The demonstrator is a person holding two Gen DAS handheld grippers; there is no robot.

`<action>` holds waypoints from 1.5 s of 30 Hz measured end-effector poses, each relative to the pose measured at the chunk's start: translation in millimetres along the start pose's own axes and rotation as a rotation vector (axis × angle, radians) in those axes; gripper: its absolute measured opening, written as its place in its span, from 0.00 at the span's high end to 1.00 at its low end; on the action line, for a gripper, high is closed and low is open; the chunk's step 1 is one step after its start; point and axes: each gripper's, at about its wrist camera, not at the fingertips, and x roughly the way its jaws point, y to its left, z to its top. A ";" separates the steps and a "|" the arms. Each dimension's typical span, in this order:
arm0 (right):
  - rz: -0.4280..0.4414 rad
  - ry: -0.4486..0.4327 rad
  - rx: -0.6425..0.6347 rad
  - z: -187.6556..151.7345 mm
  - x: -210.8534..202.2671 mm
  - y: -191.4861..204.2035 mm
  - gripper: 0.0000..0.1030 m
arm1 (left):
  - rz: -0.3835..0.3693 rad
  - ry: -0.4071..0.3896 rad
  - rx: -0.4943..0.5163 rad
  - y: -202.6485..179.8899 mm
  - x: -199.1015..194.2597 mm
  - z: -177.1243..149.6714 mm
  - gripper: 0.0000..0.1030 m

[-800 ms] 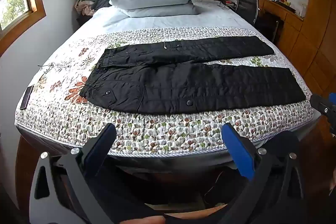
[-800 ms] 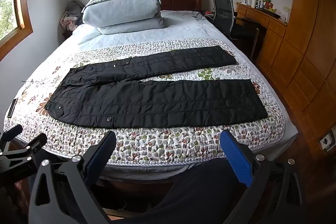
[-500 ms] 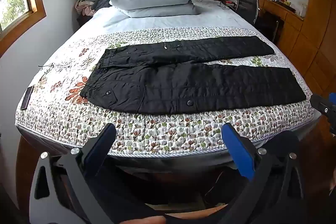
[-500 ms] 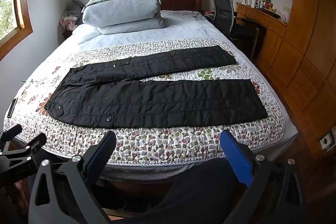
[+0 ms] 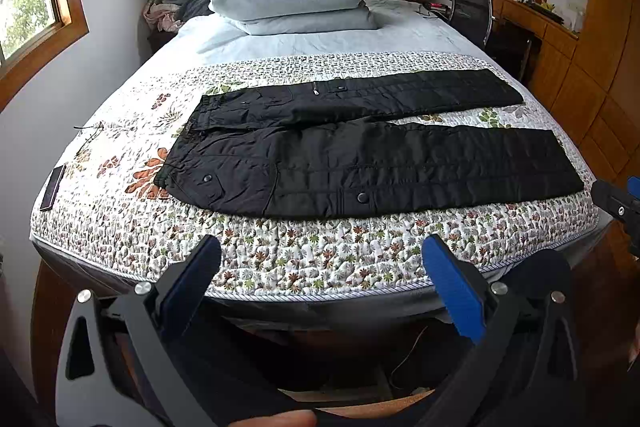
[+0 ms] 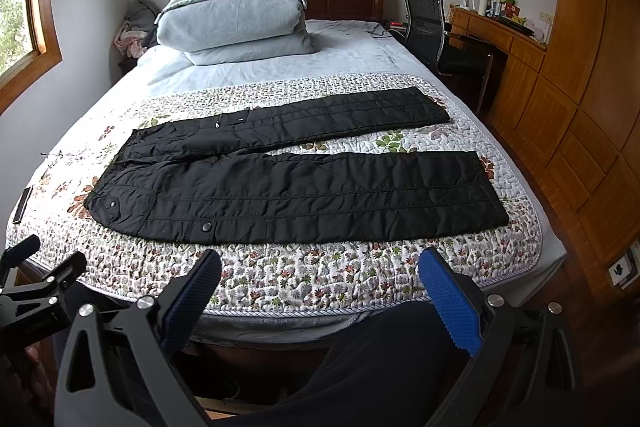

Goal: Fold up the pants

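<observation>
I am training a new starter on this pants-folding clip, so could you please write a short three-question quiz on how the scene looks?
1. True or false: the black quilted pants lie flat on the floral quilted bedspread, unfolded.
2. Which way do the leg cuffs point in both views?
A. left
B. right
C. towards the headboard
3. Fill in: the left gripper and the right gripper both have their jaws ____, with nothing between them.

Key:
1. True; both legs are spread apart.
2. B; the waistband is at the left, near the thin dark phone-like slab.
3. Open; both hover short of the near bed edge.
</observation>
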 end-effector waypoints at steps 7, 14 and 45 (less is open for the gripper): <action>-0.001 -0.001 0.002 -0.7 0.1 -6.0 0.03 | 0.005 -0.003 0.003 -0.7 -0.8 0.6 0.03; -0.007 -0.006 -0.001 2.9 -1.1 -2.3 0.03 | 0.004 -0.007 0.003 -0.7 -1.8 1.7 0.03; -0.010 -0.015 -0.001 7.4 -6.4 -3.6 0.03 | 0.007 -0.017 0.005 1.7 -4.0 5.4 0.03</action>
